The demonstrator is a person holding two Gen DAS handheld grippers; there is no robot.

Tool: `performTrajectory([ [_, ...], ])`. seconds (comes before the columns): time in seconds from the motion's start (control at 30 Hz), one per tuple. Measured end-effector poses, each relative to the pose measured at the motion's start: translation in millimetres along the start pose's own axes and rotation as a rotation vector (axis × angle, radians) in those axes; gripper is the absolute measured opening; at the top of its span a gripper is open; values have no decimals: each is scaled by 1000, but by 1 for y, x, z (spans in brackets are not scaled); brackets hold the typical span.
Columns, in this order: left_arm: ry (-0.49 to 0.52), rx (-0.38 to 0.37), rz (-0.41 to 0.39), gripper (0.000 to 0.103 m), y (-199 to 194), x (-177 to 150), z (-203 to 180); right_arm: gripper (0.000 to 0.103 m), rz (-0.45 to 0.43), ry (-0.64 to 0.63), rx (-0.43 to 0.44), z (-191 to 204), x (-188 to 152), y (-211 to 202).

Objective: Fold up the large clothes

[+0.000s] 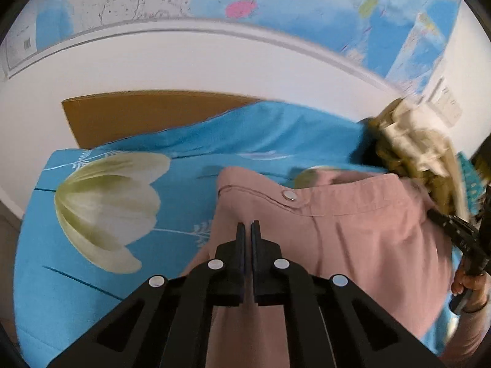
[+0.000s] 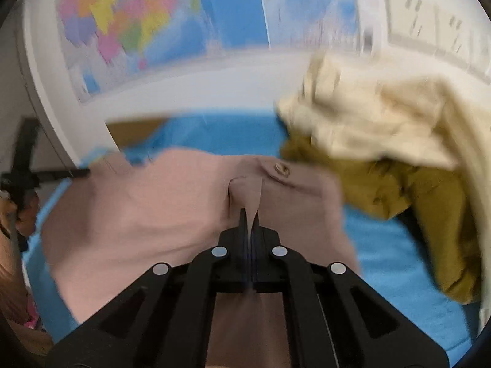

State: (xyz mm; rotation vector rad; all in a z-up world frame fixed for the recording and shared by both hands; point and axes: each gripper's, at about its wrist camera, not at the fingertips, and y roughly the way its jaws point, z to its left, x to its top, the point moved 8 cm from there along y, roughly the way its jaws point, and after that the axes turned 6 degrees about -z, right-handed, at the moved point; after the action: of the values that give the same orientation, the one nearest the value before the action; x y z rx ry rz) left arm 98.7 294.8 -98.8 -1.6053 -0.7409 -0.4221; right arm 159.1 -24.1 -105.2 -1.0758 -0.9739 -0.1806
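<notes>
**Pink trousers on the bed**

We see pink trousers [image 1: 353, 239] spread over the blue bed cover, waistband toward the wall, its tab fastened by a round metal button [image 1: 288, 195]. The cloth lies mostly flat with soft creases. In the right wrist view a small fold of the front [image 2: 250, 196] is drawn up into a peak.

We see the trousers [image 1: 353, 239] as matt pink cloth, smooth, with a shiny metal button [image 1: 288, 195]. The sheet [image 1: 76, 291] under them is soft printed cotton-like cloth, matt. Both grippers [image 1: 248, 227] [image 2: 251, 214] look like matt black plastic with bright metal rivets [image 1: 215, 264]. The cream garment [image 2: 377, 122] looks fleecy; the mustard one [image 2: 414, 193] plain-woven. The map [image 1: 291, 3] is glossy paper.
</notes>
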Motion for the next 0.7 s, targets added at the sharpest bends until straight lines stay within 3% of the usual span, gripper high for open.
performTrajectory([
  [0.1,1,26,28,16,7,-10,6,5,35,-5,-13,-2,-14,11],
  [0.17,1,22,13,31,2,-13,7,9,12,7,-9,-3,-11,4],
  [0.2,3,16,-4,34,-5,-15,8,12,1,6,-11,-3,-9,-2],
  [0.27,11,0,-46,43,-22,-17,5,34,-21,6,-24,-7,-5,-12],
  [0.33,40,-23,-83,45,-38,-20,-1,44,-61,20,3,-7,-4,-33],
  [0.4,84,-56,-99,48,-51,-28,-13,47,-93,29,14,-10,-7,-50],
  [0.47,125,-101,-85,50,-56,-43,-26,61,-126,55,12,-20,-16,-74],
  [0.53,148,-133,-54,53,-52,-57,-33,64,-143,95,-3,-32,-31,-94],
  [0.6,160,-116,-15,53,-40,-72,-31,69,-117,149,-3,-44,-54,-102],
  [0.7,100,-120,39,53,-17,-85,-20,73,-56,232,-10,-63,-88,-96],
])
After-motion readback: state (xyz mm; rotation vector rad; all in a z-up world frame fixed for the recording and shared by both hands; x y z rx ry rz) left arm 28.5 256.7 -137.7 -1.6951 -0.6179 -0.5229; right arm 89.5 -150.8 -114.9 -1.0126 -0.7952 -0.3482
